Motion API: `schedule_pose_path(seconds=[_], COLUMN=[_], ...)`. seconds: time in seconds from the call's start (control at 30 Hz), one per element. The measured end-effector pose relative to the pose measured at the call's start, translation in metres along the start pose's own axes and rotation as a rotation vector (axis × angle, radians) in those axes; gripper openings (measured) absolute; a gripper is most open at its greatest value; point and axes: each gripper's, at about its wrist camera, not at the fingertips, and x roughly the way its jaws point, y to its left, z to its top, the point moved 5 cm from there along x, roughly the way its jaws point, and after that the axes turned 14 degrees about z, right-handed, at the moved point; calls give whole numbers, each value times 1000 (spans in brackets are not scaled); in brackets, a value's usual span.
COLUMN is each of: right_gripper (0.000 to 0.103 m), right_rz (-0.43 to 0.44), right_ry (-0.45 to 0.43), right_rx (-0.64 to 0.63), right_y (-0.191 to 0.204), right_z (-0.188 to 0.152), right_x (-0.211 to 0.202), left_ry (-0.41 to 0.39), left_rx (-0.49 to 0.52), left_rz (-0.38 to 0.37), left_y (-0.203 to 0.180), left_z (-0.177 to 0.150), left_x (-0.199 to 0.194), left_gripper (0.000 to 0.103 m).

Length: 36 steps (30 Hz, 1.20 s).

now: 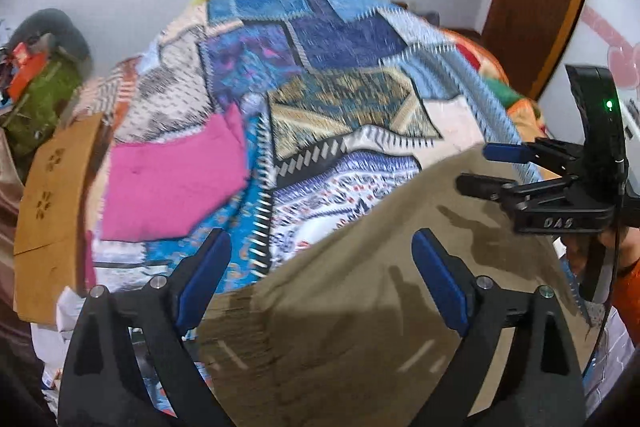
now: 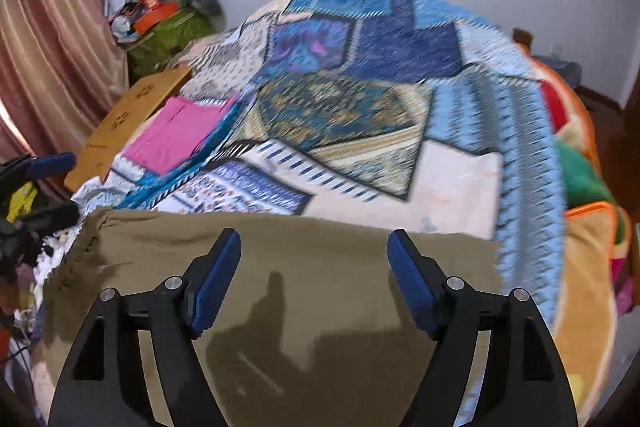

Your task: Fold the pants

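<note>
Olive-brown pants point(image 1: 360, 291) lie flat on a patchwork bedspread point(image 1: 320, 75), near the bed's front edge; they also show in the right wrist view point(image 2: 288, 267). My left gripper point(image 1: 320, 263) is open and empty, hovering above the pants' left part. My right gripper point(image 2: 314, 259) is open and empty above the pants' middle. In the left wrist view the right gripper point(image 1: 476, 167) shows at the right, open, over the pants' far right edge. In the right wrist view one of the left gripper's fingers point(image 2: 52, 161) shows at the far left edge.
A folded pink garment point(image 1: 176, 183) lies on the bedspread's left side, also in the right wrist view point(image 2: 176, 135). A wooden board point(image 1: 52, 195) borders the bed's left. A cluttered green bag point(image 2: 168, 35) stands by the wall. Colourful orange bedding point(image 2: 588, 211) lies at right.
</note>
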Motion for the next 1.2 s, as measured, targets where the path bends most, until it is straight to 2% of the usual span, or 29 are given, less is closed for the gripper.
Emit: schedule_pose_path(seconds=[0.1,0.2,0.23,0.3,0.37,0.47,0.57,0.7,0.8,1.0,1.2], right_gripper=[72,73,76,76,76,76,76,76,76,76,76], right_rz=[-6,-31,-36,-40,-33,-38,-50,-49,-73,-103,-139], right_ry=[61,162,158,158,165,175,183,168,184,155,124], right_rx=[16,16,-1,-17,3,-3,4,48,38,58,92], right_y=[-3,-14,-15,-21,-27,-34,-34,-35,-30,-20,-7], right_z=[-6,-21,-24,-27,-29,-42,-55,-71,-86,-125,-160], right_x=[26,49,48,44,38,24,9,-11,-20,-54,-83], left_ry=[55,122,150,172,170,164,150,117,110,92,46], left_rx=[37,67,55,-1,-48,-56,-60,-46,-57,-75,-48], left_rz=[25,104,98,50,60,87,81,151,151,163,219], left_y=[-9,-4,2,13,30,46,55,67,72,75,71], left_z=[-8,-20,-25,-29,-32,-41,-56,-75,-90,-112,-130], left_x=[25,54,61,64,61,54,40,20,7,-16,-45], left_gripper=[92,92,92,92,92,93,93,93,93,93,94])
